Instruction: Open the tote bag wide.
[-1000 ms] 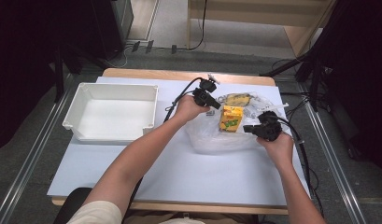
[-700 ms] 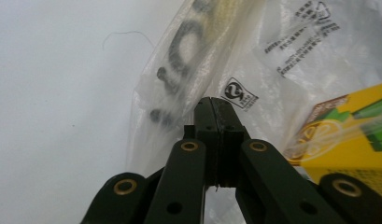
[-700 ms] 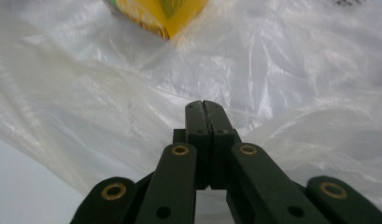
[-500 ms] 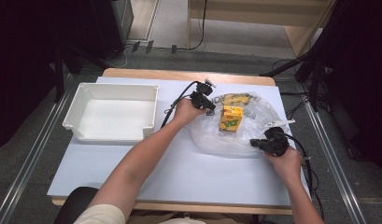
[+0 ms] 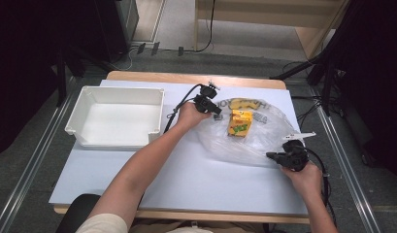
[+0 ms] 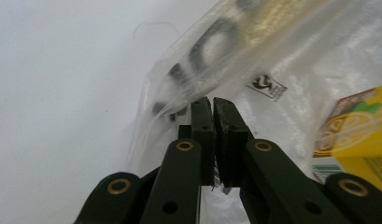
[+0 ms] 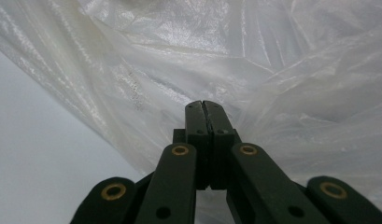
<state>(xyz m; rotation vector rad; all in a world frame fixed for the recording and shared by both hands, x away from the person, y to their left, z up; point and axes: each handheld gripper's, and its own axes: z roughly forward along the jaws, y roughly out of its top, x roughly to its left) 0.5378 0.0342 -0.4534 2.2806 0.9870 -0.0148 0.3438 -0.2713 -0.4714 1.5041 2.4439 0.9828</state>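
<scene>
Two grippers hold the clear plastic bag (image 5: 254, 141), which lies toward the far right corner of the tabletop (image 5: 186, 179) with a yellow carton (image 5: 239, 122) inside. To do this step well, I think both should pull apart gently, so the film stretches without tearing. Left gripper (image 6: 212, 105) is clenched on the bag's edge; right gripper (image 7: 202, 108) pinches film.

Grey floor (image 5: 176, 29), wooden furniture (image 5: 264, 12)

The table (image 5: 186, 184) carries a white bin (image 5: 116, 119) and a clear plastic bag (image 5: 264, 141).
</scene>
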